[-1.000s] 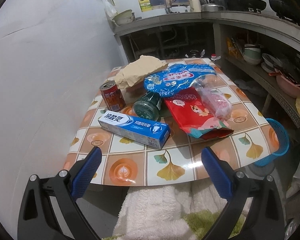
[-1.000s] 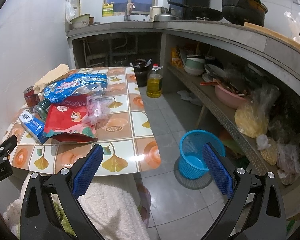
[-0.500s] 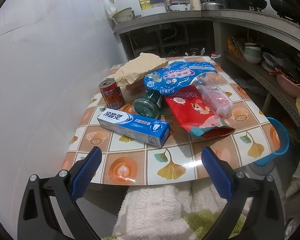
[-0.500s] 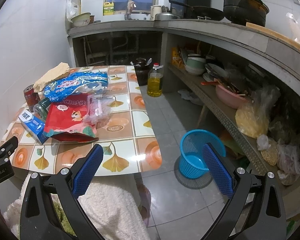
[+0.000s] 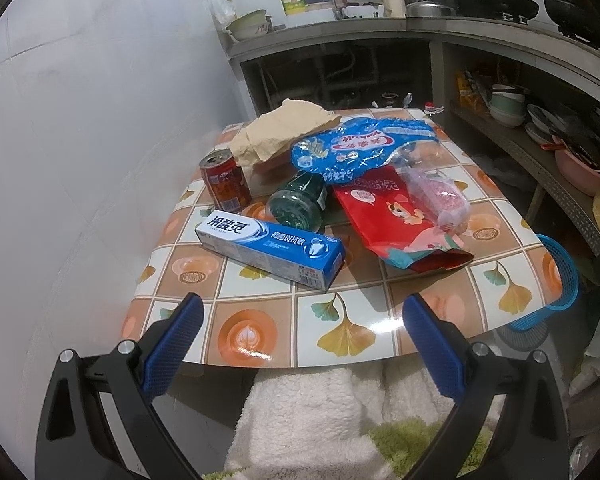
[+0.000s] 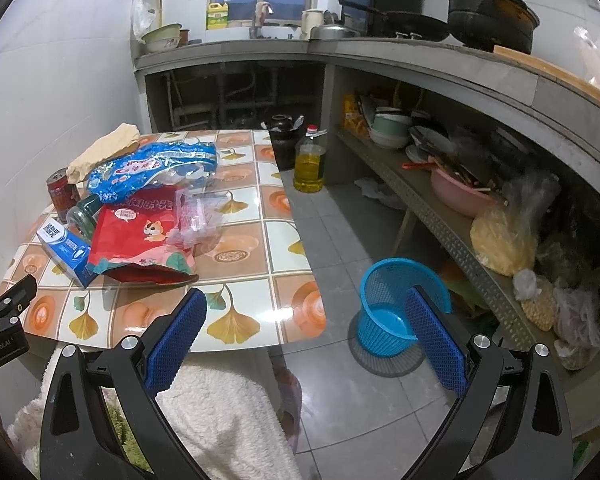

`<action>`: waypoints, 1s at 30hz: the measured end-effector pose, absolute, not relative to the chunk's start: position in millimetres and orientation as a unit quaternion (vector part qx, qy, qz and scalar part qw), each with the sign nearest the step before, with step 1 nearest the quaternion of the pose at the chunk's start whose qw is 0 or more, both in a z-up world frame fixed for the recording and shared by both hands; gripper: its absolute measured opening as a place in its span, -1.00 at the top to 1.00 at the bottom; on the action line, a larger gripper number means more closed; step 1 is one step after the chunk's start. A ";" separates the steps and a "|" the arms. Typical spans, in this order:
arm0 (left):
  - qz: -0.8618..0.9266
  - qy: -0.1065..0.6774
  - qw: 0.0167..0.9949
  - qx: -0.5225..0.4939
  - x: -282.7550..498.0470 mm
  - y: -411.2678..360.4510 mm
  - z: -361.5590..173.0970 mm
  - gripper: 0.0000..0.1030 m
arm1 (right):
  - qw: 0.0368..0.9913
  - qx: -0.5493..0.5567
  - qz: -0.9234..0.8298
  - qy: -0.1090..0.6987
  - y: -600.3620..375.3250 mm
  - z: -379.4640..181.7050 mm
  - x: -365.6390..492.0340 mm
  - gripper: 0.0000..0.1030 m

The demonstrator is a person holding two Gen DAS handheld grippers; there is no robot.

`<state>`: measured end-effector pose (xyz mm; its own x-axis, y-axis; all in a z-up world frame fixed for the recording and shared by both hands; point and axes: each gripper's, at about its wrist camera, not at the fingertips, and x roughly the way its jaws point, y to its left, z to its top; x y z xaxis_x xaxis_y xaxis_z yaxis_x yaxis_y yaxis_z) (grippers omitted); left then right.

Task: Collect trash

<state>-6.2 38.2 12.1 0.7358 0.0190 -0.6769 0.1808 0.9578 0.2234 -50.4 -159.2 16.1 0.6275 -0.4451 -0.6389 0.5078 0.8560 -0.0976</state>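
Both sets of fingers stand wide apart and empty: my left gripper [image 5: 298, 320] faces the toothpaste box [image 5: 270, 249] amid trash on the table [image 5: 380, 320], my right gripper [image 6: 306, 320] the blue basket [image 6: 384, 280] on the floor. Nothing's collected yet; next, I'd close on the box.

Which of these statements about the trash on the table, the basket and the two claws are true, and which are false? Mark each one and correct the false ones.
1. The red can stands upright on the table. True.
2. The left claw grips the toothpaste box. False: it is open and empty, short of the table.
3. The blue basket sits on the floor beside the table. True.
4. The green bottle stands upright. False: it lies on its side.
5. The right claw holds the red snack bag. False: it is open and empty.
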 end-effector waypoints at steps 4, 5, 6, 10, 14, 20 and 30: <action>-0.044 0.363 0.921 0.137 -4.4 39.8 11.2 -0.90 | 0.901 0.045 -0.264 0.342 -158.1 15.8 -50.0 -0.85; -0.044 0.365 0.920 0.135 -3.6 40.3 10.6 -0.90 | 0.901 0.045 -0.264 0.342 -158.0 15.8 -50.0 -0.85; -0.044 0.366 0.920 0.134 -3.3 41.1 10.2 -0.90 | 0.901 0.044 -0.264 0.343 -157.2 15.1 -49.2 -0.85; -0.044 0.373 0.917 0.131 1.0 44.3 7.4 -0.90 | 0.899 0.044 -0.263 0.347 -156.0 13.5 -47.2 -0.85; -0.049 0.392 0.912 0.108 13.1 56.8 2.2 -0.90 | 0.902 0.037 -0.260 0.342 -155.7 17.0 -31.9 -0.85; -0.067 0.422 0.903 0.036 47.1 98.3 -3.7 -0.90 | 0.934 0.042 -0.196 0.294 -151.6 47.4 7.3 -0.85; -0.080 0.395 0.913 -0.054 93.9 156.6 -2.4 -0.90 | 0.955 0.064 -0.091 0.276 -136.2 65.3 66.4 -0.85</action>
